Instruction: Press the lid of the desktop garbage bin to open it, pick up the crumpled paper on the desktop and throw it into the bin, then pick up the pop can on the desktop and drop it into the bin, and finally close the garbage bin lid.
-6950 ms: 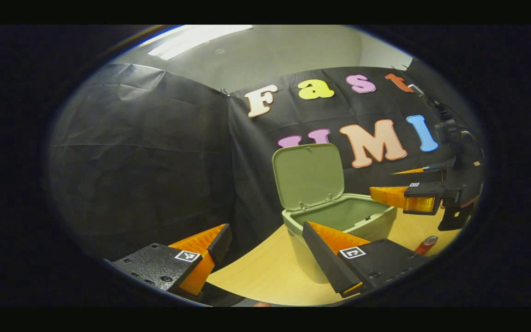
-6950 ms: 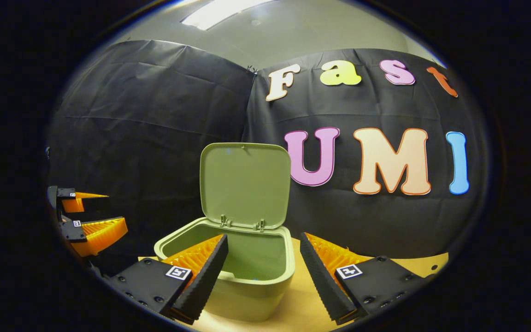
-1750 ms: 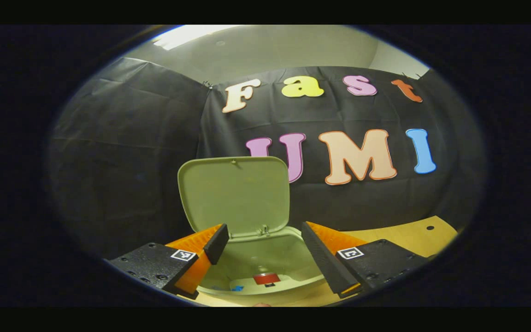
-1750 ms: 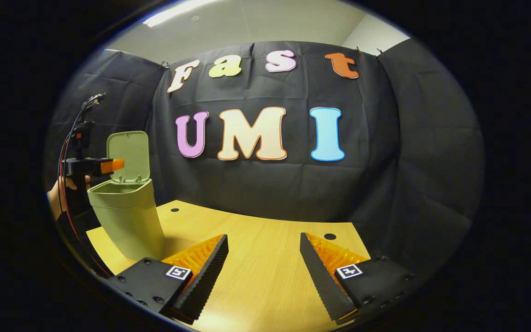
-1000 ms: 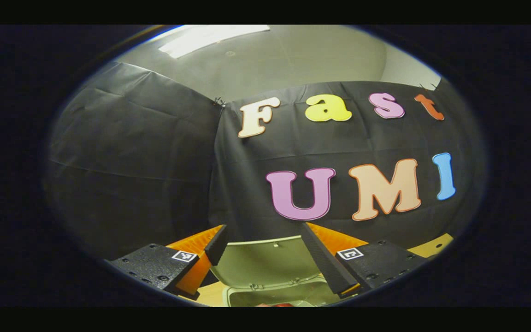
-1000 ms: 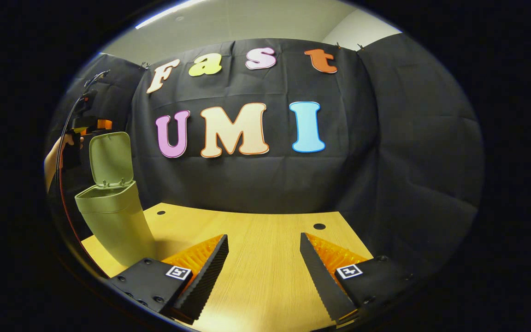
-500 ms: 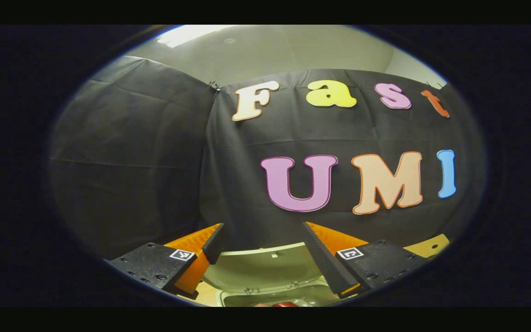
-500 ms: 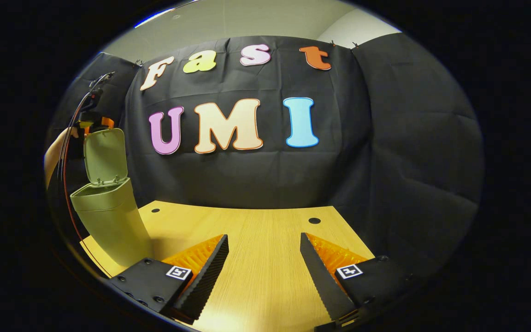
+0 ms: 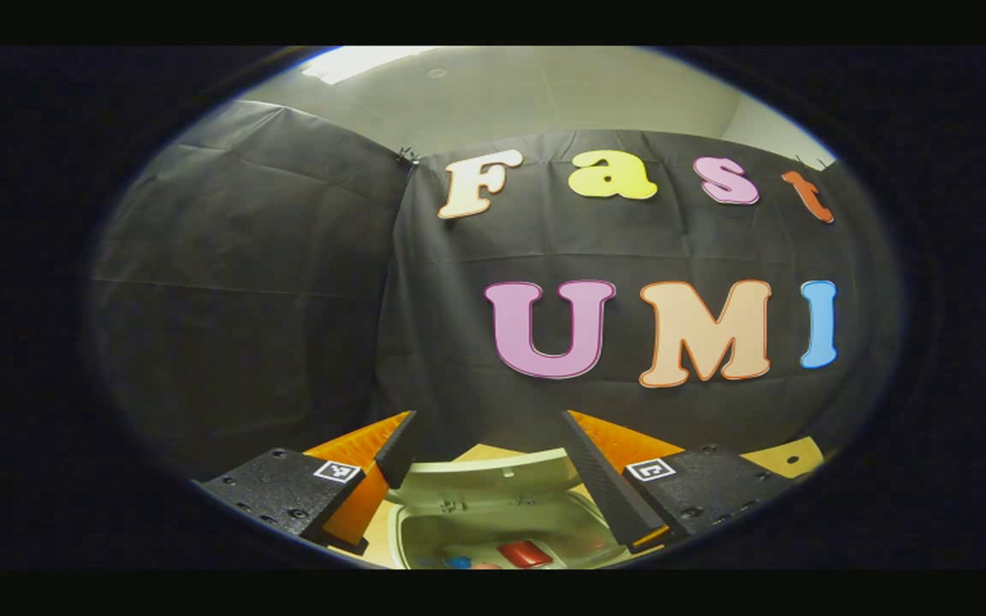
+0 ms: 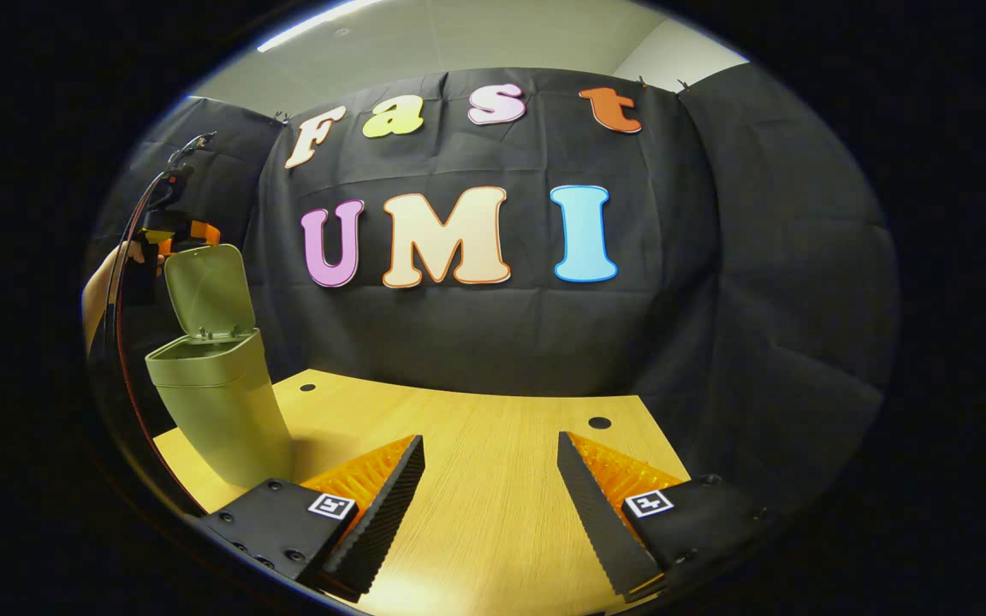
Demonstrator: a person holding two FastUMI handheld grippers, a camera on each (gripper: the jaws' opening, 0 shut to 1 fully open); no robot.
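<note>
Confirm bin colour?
Pale olive green, the bin and its lid alike; clearest in the right gripper view.

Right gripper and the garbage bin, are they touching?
Apart. In the right gripper view, bare table lies between the right gripper and the garbage bin, which stands farther off.

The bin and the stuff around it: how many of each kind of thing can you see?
Green bin: 1
Bin lid, tipped up: 1
Red pop can inside the bin: 1
Hand-held grippers, left and right, both open: 2
Wooden table: 1
Total: 6
</note>
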